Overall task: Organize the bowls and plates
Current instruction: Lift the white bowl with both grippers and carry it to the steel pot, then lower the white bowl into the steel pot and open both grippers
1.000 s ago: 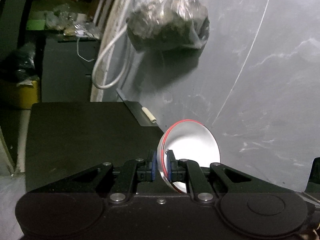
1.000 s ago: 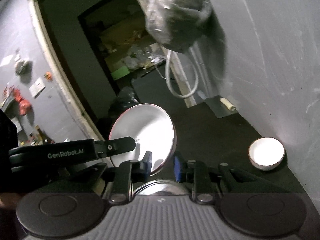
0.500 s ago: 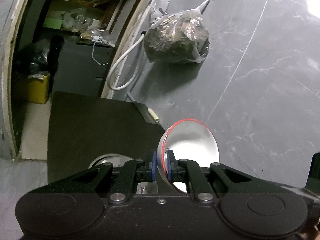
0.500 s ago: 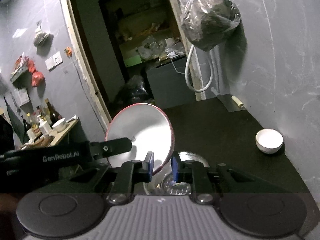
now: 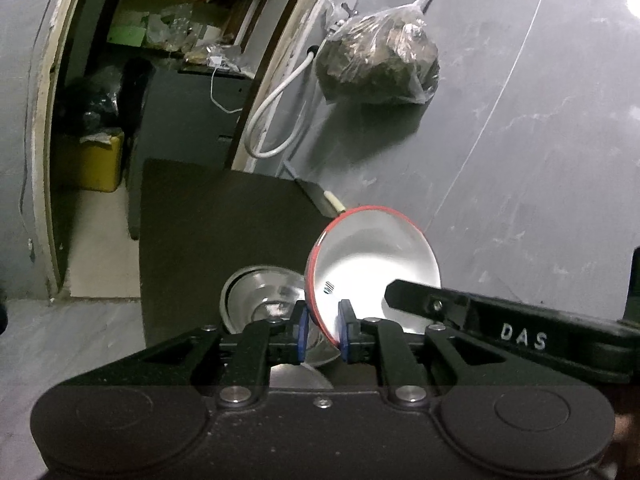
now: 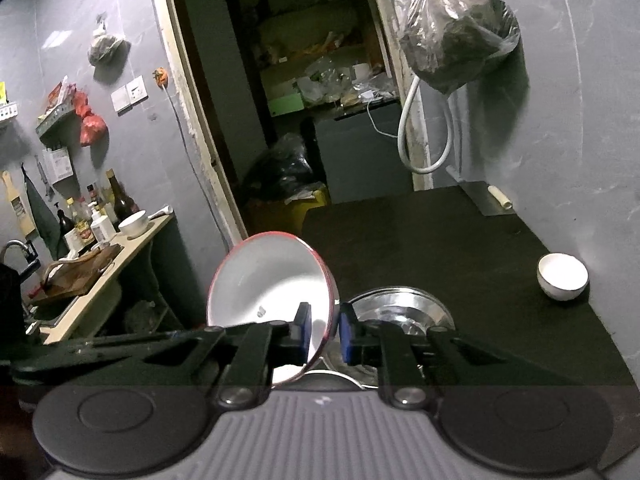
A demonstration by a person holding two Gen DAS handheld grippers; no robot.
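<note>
- Since the earlier frames, we saw both cameras draw back, bringing the steel bowl [image 5: 260, 296] on the black table [image 5: 208, 216] into view.
- We noted the left gripper [image 5: 323, 330] with its blue pads closed on the rim of the red-rimmed white bowl [image 5: 376, 264], held tilted above the steel bowl.
- We noted the right gripper [image 6: 325, 334] clamping the same rim.
- We found a small white bowl [image 6: 563, 276] well apart, near the wall.
</note>
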